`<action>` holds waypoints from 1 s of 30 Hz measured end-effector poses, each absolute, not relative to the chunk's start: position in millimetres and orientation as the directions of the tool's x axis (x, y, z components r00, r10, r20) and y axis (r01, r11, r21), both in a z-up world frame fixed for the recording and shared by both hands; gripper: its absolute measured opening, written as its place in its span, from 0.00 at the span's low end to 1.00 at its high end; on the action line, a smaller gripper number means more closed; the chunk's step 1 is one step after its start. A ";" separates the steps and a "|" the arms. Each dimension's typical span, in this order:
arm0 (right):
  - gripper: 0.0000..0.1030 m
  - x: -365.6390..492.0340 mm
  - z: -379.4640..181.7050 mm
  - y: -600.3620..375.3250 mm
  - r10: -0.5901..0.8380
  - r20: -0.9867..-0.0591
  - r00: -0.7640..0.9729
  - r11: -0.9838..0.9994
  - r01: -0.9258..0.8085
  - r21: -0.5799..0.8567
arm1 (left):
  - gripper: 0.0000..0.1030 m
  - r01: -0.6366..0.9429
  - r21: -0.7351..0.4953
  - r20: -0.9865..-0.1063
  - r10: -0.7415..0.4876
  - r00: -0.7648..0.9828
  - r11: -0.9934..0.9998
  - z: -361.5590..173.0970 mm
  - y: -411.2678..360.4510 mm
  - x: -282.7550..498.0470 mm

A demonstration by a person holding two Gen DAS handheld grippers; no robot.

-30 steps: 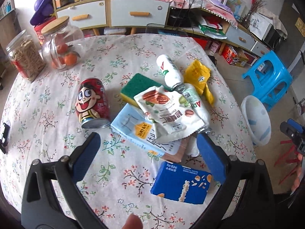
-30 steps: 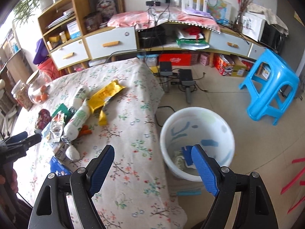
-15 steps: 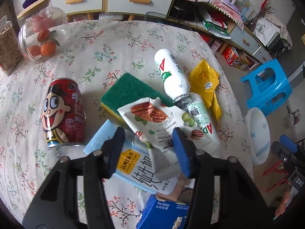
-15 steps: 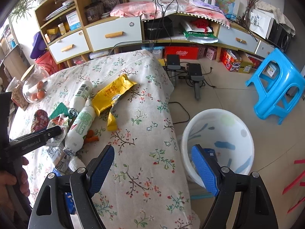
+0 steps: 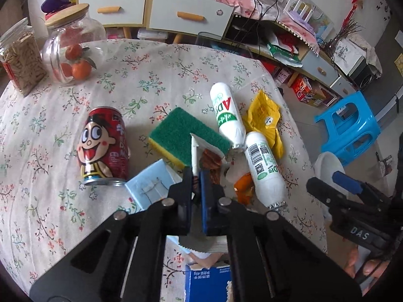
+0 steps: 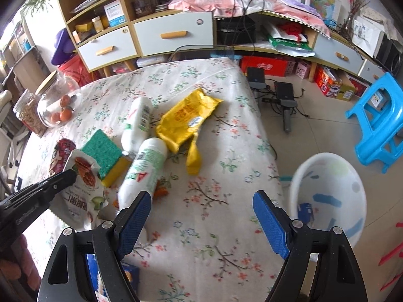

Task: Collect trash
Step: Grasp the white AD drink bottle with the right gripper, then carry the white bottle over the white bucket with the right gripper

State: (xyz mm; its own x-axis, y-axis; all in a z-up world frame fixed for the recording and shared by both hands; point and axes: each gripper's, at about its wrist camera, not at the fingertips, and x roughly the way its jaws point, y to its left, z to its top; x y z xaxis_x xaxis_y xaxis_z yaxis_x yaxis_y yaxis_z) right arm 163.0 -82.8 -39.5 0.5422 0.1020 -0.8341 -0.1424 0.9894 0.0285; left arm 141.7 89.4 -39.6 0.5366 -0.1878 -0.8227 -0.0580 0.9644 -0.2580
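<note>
nut pouch [image 5: 210, 161] clamped in left tool [image 5: 196, 176], angled down; right tool [image 6: 199, 216] agape, empty.

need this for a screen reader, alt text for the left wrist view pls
The left gripper is shut on a nut snack pouch above a floral tablecloth. Around it lie a red can, green sponge, two white bottles and a yellow wrapper.
</note>
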 end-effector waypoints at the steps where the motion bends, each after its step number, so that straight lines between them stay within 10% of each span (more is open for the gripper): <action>1: 0.82 166.0 -42.0 -77.1 0.112 -0.836 0.537 0.988 -0.149 0.037 | 0.07 -0.060 -0.261 -0.817 -0.188 0.545 0.963 -36.9 92.9 139.1; 15: 0.81 191.3 -70.1 -31.4 0.139 -0.860 0.491 0.981 -0.184 0.053 | 0.07 -0.056 -0.279 -0.799 -0.200 0.567 0.959 -28.6 118.2 121.1; 22: 0.39 193.8 -79.3 -22.7 0.148 -0.879 0.453 0.974 -0.222 0.050 | 0.07 -0.069 -0.279 -0.806 -0.195 0.559 0.958 -30.3 119.6 121.8; 30: 0.37 183.5 -63.6 -23.6 0.143 -0.855 0.499 0.970 -0.244 0.020 | 0.07 -0.037 -0.259 -0.796 -0.192 0.575 0.965 -24.8 107.2 123.3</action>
State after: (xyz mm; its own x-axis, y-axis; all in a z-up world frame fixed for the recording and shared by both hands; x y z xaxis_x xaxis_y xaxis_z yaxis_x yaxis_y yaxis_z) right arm 183.5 -23.6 -63.6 0.4987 0.1431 -0.8549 -0.2435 0.9697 0.0202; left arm 123.3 107.2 -24.8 0.5746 -0.1918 -0.7956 -0.0369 0.9651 -0.2592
